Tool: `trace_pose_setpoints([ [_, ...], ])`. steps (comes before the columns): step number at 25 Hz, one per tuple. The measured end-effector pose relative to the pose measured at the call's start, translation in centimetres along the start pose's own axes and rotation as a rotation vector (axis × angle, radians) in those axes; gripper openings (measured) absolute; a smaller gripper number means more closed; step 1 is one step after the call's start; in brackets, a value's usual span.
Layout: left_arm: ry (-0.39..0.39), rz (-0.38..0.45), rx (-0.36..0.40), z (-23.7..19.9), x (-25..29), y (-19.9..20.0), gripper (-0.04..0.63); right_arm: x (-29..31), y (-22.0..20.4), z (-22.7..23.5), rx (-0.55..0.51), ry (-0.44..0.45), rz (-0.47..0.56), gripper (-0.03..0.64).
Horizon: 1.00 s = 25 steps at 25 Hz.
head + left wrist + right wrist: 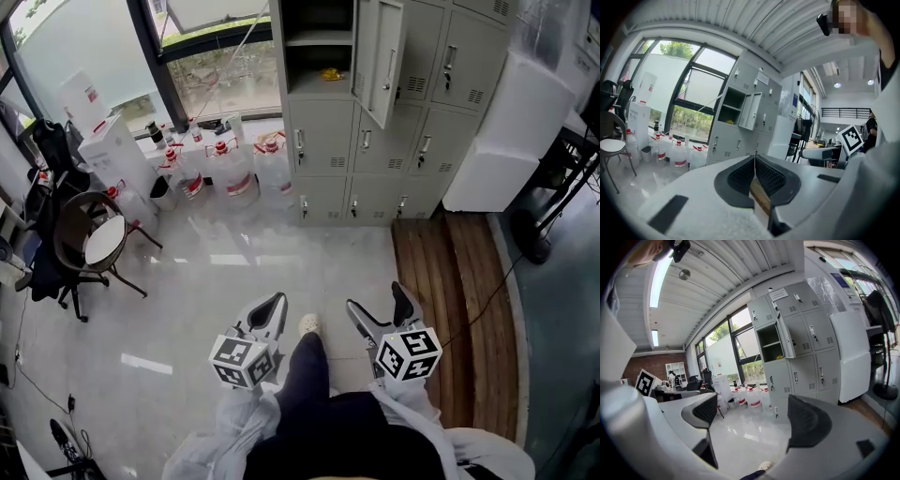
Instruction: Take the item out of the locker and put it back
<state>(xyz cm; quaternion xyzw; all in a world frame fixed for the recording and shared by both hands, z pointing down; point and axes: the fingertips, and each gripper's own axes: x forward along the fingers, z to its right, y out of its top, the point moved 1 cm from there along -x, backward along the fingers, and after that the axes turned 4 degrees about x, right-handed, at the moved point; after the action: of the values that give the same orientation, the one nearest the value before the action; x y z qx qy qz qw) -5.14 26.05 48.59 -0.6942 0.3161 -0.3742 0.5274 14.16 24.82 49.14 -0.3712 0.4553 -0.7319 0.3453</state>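
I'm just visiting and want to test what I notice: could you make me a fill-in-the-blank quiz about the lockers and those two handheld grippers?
The small yellow item lies in the locker whose door stands ____.
Of the left gripper and the right gripper, the one with its fingers pressed together is the ____ one.
The clear jugs have ____ caps.
Missing words: open; left; red.

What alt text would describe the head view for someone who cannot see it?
A person stands on a floor facing grey lockers, holding the left gripper shut and the right gripper open, both empty. One locker door hangs open, with a small yellow item on the shelf inside.
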Motion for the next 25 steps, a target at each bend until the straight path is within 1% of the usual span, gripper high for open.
trace_pose_setpoints([
  [5,0.003,0.006,0.001,-2.9,4.3,1.9,0.011,4.5,2.1,1.3,-0.002,0.009,0.000,0.469],
  [10,-0.010,0.014,0.018,-5.8,8.5,5.2,0.011,9.0,5.2,2.4,-0.004,0.010,0.011,0.469],
  [13,-0.015,0.021,0.020,-7.6,10.9,6.5,0.011,11.8,6.7,3.1,-0.003,0.010,0.008,0.469],
  [19,-0.018,0.001,-0.001,-11.6,14.9,7.7,0.011,17.5,8.6,4.0,0.004,0.007,-0.007,0.469],
  [25,-0.023,0.001,-0.007,-15.6,18.7,8.5,0.011,22.6,9.6,5.2,0.011,-0.006,-0.008,0.469],
])
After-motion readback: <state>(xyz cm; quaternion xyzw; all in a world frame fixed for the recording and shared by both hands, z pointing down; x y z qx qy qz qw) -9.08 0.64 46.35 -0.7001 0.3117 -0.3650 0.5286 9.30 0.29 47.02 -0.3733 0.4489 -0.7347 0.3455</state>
